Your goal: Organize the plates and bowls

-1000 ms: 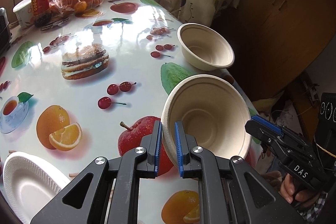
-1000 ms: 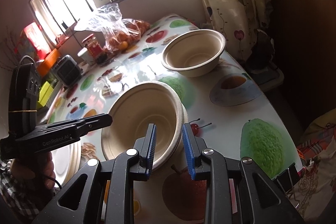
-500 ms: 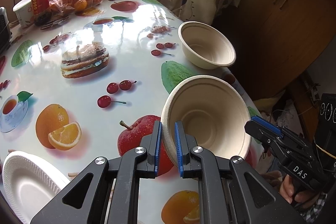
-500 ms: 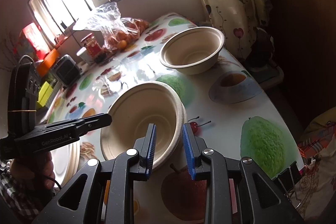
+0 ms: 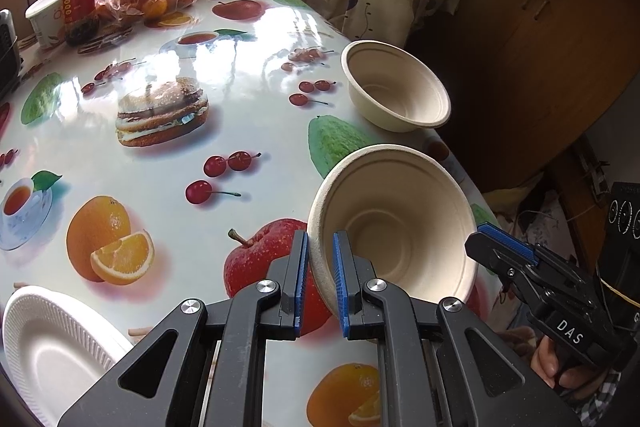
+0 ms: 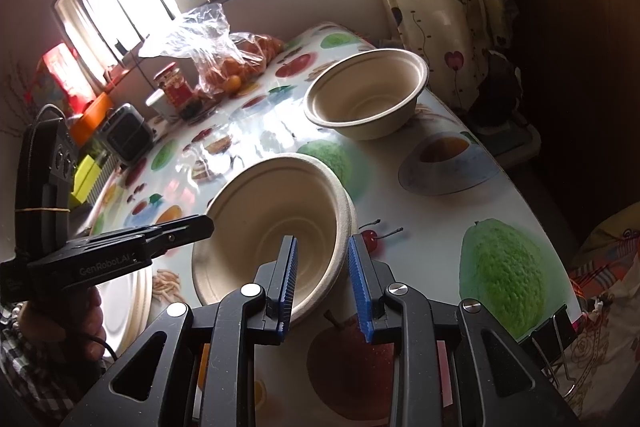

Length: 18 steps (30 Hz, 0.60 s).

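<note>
**Q:** what's each gripper doing rn?

**Me:** My left gripper (image 5: 321, 277) is clamped on the near rim of the tan bowl (image 5: 394, 227), which sits tilted at lower centre of the left wrist view. In the right wrist view my right gripper (image 6: 322, 281) straddles that bowl's (image 6: 276, 219) other rim, jaws a bit apart; I can't tell if the pads actually press it.

**Q:** other dishes?

**Me:** The second bowl (image 5: 396, 93) stands upright on the fruit-print table (image 5: 168, 179), up and right of centre, near the curtain. A white plate (image 5: 52, 343) lies lower left.
</note>
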Tool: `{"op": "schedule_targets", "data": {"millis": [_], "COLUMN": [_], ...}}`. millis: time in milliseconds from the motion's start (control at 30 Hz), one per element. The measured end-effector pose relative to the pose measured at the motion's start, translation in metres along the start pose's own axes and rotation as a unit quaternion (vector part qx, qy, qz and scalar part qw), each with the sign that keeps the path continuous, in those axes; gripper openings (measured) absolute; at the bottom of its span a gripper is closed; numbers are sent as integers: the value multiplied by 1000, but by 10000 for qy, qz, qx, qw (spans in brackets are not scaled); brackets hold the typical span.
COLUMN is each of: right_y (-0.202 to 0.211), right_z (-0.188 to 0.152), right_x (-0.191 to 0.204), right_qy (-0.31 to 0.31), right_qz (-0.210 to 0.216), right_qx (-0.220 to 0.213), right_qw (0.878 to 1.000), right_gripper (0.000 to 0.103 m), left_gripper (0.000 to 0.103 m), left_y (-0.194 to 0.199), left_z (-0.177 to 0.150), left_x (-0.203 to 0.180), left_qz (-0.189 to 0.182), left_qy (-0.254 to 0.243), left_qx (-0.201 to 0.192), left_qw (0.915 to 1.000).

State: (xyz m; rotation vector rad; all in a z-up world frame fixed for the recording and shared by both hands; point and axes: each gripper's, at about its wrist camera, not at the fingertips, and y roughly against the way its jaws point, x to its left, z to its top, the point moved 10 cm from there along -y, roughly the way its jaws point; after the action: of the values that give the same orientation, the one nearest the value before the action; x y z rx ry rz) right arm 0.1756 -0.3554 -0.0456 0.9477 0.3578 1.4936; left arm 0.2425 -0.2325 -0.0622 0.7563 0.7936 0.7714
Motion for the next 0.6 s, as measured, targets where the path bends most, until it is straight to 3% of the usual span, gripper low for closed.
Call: {"op": "schedule_targets", "data": {"millis": [533, 600], "right_y": [-1, 1], "right_z": [-3, 0], "right_x": [-1, -2], "right_qy": [-30, -66], "right_qz": [-18, -23], "right_qx": [-5, -10], "right_qw": [10000, 10000], "right_gripper": [26, 31], "left_gripper": [20, 23], "left_y": [-1, -1], "left_z": [0, 1], "left_x": [-4, -4], "left_qz": [8, 22], "left_qy": [-38, -49], "left_qx": [0, -12], "left_qw": [10000, 10000]}}
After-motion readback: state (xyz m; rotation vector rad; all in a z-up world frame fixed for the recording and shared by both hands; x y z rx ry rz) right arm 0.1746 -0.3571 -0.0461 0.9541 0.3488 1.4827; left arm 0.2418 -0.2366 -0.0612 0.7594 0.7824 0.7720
